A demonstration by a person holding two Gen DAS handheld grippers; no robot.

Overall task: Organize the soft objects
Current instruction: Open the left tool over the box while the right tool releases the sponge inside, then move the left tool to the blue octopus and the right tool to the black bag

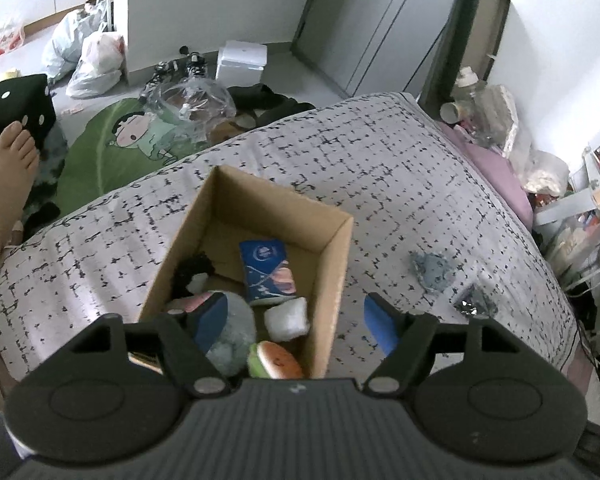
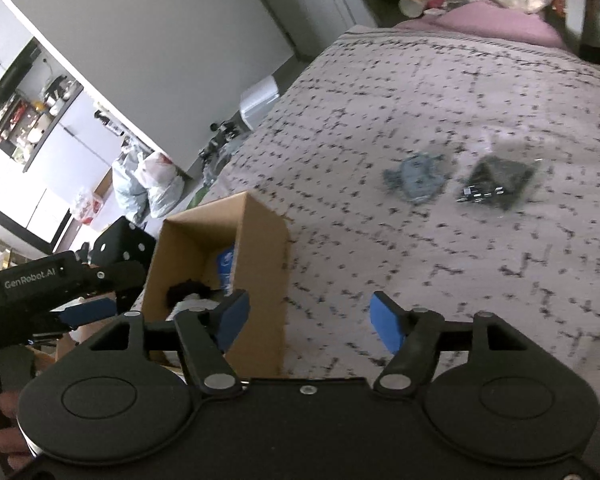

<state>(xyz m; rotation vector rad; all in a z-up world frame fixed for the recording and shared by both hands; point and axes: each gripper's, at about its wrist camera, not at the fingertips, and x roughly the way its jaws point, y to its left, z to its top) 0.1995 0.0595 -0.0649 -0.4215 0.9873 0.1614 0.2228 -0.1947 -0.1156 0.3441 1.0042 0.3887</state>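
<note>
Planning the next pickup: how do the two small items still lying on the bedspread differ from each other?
The grey-blue cloth piece is paler and bare, while the dark packet is near-black and seems wrapped in clear plastic. The grey-blue cloth piece lies nearer the cardboard box; the dark packet lies farther from it. Both lie flat on the bedspread, outside the box, untouched by either tongs.
</note>
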